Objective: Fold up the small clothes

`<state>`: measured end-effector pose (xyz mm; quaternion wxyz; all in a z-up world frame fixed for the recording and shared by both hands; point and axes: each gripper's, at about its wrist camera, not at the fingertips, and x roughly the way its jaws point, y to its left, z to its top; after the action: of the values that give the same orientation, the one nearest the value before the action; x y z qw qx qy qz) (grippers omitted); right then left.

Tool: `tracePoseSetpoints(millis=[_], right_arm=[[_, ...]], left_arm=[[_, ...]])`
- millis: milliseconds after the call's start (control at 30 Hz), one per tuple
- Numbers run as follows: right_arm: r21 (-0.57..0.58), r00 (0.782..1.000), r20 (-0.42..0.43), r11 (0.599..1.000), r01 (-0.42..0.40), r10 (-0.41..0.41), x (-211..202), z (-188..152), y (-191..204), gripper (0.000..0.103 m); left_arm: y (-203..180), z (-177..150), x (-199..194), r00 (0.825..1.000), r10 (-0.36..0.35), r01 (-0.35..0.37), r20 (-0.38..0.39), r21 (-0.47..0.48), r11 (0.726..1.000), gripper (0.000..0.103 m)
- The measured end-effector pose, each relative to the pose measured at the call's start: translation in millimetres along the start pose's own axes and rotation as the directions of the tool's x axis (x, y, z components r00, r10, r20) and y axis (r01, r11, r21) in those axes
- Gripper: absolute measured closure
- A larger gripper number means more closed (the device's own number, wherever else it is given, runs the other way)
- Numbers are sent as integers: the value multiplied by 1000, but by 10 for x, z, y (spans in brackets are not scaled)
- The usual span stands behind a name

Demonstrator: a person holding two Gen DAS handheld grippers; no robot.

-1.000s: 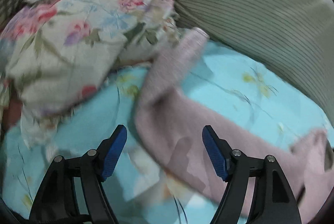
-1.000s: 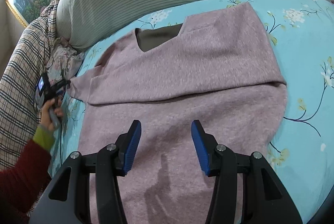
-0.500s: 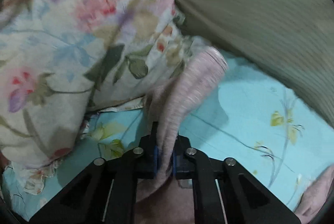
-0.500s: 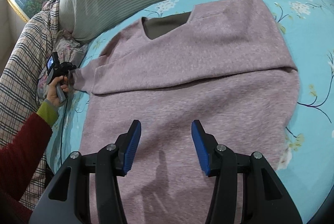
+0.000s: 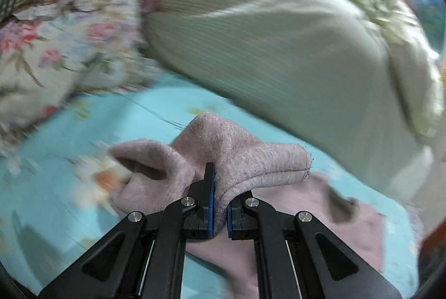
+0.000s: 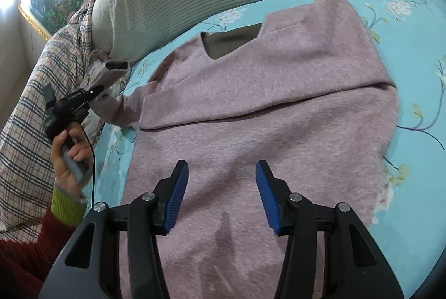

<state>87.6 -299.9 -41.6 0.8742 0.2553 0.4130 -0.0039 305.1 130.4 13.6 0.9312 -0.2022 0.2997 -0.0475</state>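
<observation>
Since a second ago, our left gripper (image 5: 219,211) has gone from spread wide to pinched on the sleeve (image 5: 237,159) of the pink sweater (image 6: 267,109), and it has lifted that sleeve off the sheet.

From the left wrist, we see the blue pads pressed together with a fold of soft, fuzzy knit squeezed between them. The cuff end bulges above the fingers like a rounded hump, and its stitched hem shows at the right. Behind it lies the turquoise bedsheet (image 5: 156,109) with a flower print, a big pillow (image 5: 264,42) with fine ribbed stripes, and a floral cloth (image 5: 55,53) at the left. Much of this view is blurred.

From the right wrist, we see our right gripper (image 6: 220,195) with its jaws apart, nothing between them, hanging over the lower part of the sweater. The sweater lies flat on the sheet, one sleeve folded across the chest, the V-shaped neck toward the pillow. At the left, a hand (image 6: 69,156) with a green cuff and a red sleeve holds the left gripper, which clamps the other sleeve beside a checked blanket (image 6: 41,92).
</observation>
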Motion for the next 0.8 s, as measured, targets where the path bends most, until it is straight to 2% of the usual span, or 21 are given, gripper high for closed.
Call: tracePoseSetpoints(millis=[133, 200, 300, 367, 433, 533, 600, 667, 700, 800], right_arm=[[38, 999, 31, 999, 6, -8, -112, -8, -139, 51], [67, 999, 47, 998, 15, -18, -165, -1, -239, 51], [114, 997, 72, 993, 21, -29, -238, 25, -390, 51], [134, 995, 87, 991, 30, -42, -280, 36, -466, 51], [145, 994, 97, 989, 34, -48, -308, 54, -524, 51], [162, 992, 110, 986, 38, -56, -321, 108, -604, 51], [174, 992, 117, 984, 31, -52, -301, 166, -650, 51], [180, 991, 125, 983, 25, -48, -270, 235, -674, 51], [177, 991, 128, 984, 22, -45, -244, 276, -673, 51], [164, 992, 122, 986, 13, -33, -117, 424, -645, 51]], left_arm=[[-836, -342, -101, 985, -170, 170, -21, 38, 985, 98], [-1221, -527, -136, 975, -220, 223, -40, 83, 971, 98], [-1770, -864, 11, 955, -272, 287, -115, 138, 948, 98], [-2048, -1119, 187, 948, -270, 298, -171, 172, 939, 98], [-2231, -1353, 418, 944, -238, 286, -228, 210, 935, 98], [-2353, -1606, 684, 939, -187, 263, -288, 249, 932, 97], [-2371, -1734, 855, 929, -162, 258, -334, 266, 929, 96], [-2325, -1785, 922, 918, -157, 262, -363, 261, 929, 92], [-2288, -1794, 907, 914, -164, 270, -371, 255, 928, 84], [-2225, -1815, 766, 904, -184, 294, -386, 251, 922, 50]])
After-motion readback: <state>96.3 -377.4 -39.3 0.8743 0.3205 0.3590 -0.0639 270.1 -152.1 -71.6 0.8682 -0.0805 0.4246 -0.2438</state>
